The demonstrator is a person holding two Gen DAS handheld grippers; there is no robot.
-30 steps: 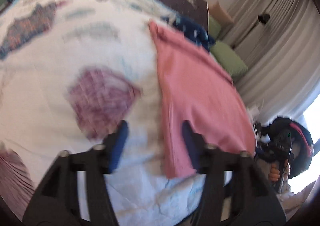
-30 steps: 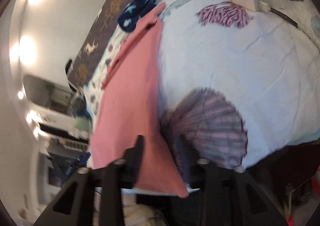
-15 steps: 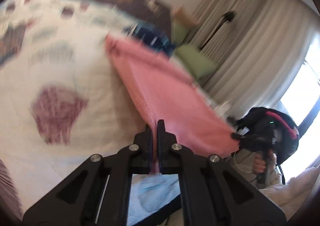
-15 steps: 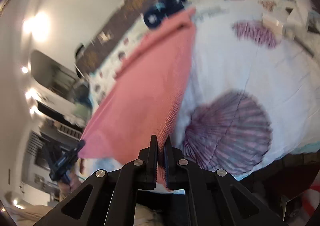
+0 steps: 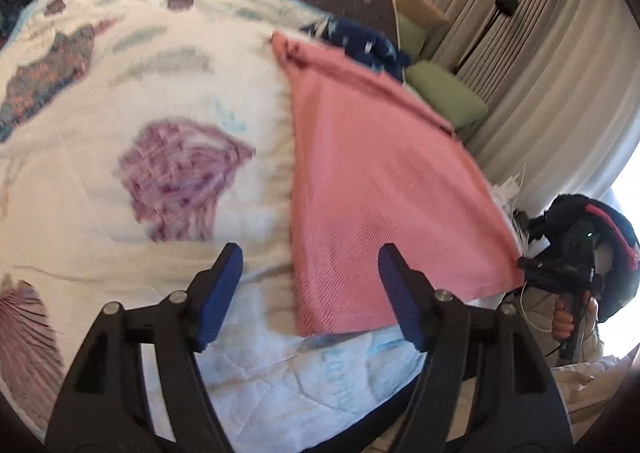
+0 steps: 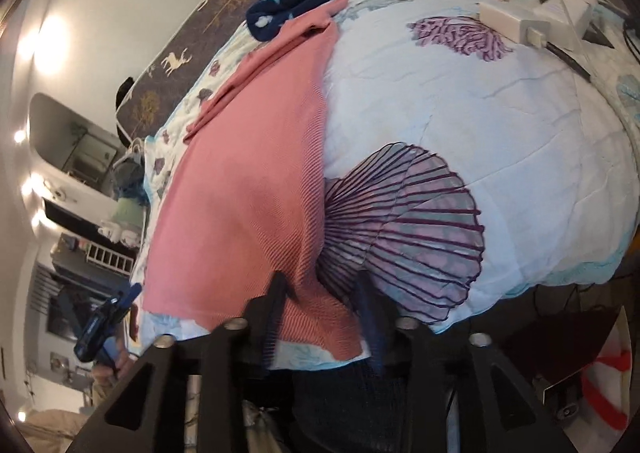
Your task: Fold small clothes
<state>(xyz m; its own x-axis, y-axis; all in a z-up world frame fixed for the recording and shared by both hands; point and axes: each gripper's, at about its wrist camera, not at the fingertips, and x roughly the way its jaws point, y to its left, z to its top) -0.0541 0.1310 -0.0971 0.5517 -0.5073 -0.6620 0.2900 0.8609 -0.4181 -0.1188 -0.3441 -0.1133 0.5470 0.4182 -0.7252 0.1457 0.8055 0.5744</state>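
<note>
A pink knit garment (image 5: 376, 181) lies flat on the shell-print bedspread (image 5: 120, 101), near the bed's edge. My left gripper (image 5: 308, 289) is open, its jaws on either side of the garment's near left corner, just above it. In the right wrist view the same garment (image 6: 248, 189) stretches away from me. My right gripper (image 6: 320, 305) is open with its fingers on either side of the garment's near right corner. The right gripper also shows at the far right of the left wrist view (image 5: 560, 273).
A navy patterned garment (image 5: 360, 43) lies bunched beyond the pink one, also in the right wrist view (image 6: 288, 5). A white charger with cable (image 6: 520, 23) lies on the bed's right side. Green cushions (image 5: 444, 97) and curtains (image 5: 540, 65) stand beyond the bed.
Half a second ago both grippers were shut on the pink garment's near corners and held it lifted. Now both are open and the garment lies flat on the bed.
</note>
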